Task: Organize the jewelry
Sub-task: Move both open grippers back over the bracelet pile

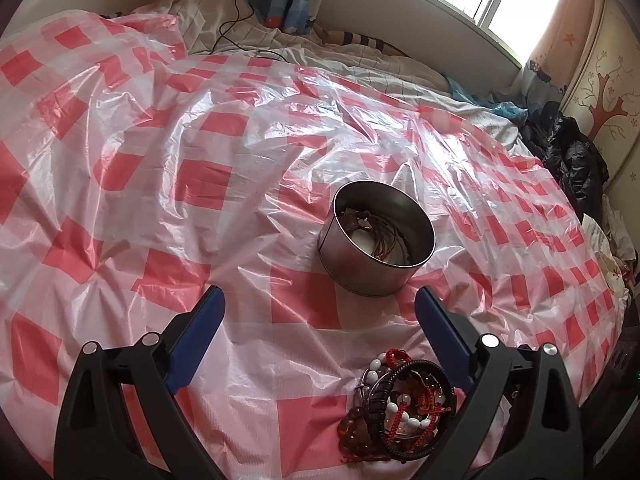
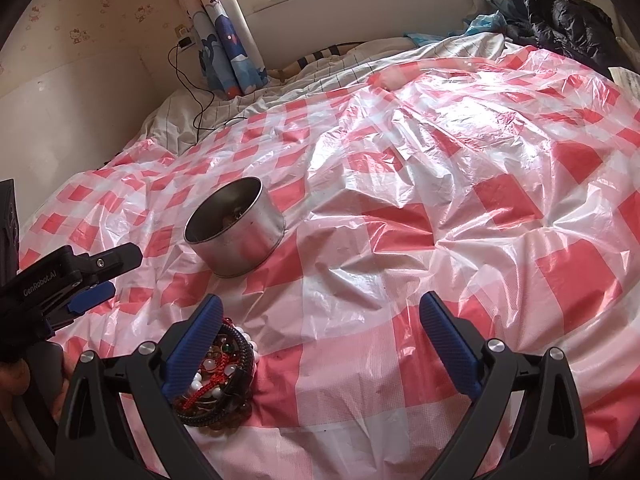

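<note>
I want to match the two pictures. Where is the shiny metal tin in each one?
Left wrist view: the metal tin sits just right of the middle, beyond the open left gripper.
Right wrist view: the tin is left of the middle.
Shared landmark: the pile of bracelets, nearer than the tin in both.

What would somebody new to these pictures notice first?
Most likely the red and white checked plastic sheet spread over the whole bed. Next, the round metal tin standing on it in the middle, open, with a few pieces of jewelry inside. Then the pile of bracelets, red cord, white beads and amber beads, lying on the sheet nearer than the tin, between the open left gripper and the open right gripper.
</note>
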### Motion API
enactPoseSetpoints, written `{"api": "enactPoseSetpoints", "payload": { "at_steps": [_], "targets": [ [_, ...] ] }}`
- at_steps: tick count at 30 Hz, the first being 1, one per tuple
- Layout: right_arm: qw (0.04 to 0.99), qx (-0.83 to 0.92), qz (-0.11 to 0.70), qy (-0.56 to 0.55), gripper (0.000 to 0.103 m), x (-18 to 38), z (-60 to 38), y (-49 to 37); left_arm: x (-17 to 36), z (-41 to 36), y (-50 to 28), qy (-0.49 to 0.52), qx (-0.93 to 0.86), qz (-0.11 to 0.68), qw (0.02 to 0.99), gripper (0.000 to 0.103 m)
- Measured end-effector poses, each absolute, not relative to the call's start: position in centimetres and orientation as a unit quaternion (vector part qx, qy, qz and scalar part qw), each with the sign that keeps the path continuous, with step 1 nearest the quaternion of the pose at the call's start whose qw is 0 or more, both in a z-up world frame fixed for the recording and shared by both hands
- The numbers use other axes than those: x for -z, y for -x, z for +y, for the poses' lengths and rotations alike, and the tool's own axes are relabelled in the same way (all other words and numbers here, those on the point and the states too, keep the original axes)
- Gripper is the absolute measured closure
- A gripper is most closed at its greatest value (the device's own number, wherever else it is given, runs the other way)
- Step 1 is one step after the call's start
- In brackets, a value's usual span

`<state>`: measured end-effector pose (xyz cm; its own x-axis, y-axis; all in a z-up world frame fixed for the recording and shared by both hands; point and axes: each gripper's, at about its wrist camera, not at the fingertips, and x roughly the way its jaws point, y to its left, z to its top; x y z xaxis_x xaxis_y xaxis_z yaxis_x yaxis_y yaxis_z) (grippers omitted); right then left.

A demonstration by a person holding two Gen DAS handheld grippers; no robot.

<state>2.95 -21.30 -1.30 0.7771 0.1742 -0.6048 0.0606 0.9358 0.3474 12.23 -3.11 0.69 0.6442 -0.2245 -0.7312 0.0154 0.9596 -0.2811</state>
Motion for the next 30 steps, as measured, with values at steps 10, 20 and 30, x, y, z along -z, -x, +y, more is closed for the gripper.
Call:
{"api": "enactPoseSetpoints", "payload": {
  "at_steps": [10,20,30],
  "targets": [
    [0.926,-0.030,0.332,-0.177,0.008,1.4,-21.5,-3.1,-0.5,-3.1,-12.4,0.126,0.064,0.418,0.897,0.010],
    [0.926,-0.030,0.331,-0.178,0.009,1.5,-21.5,-3.1,-0.4,-2.8,-12.4,0.126,0.062,0.418,0.897,0.010],
    [0.935,-0.036,0.302,-0.183,0.008,-0.2,-21.7,-2.4,-1.3,1.6,-12.4,0.158,0.057,0.410,0.896,0.010]
  ]
}}
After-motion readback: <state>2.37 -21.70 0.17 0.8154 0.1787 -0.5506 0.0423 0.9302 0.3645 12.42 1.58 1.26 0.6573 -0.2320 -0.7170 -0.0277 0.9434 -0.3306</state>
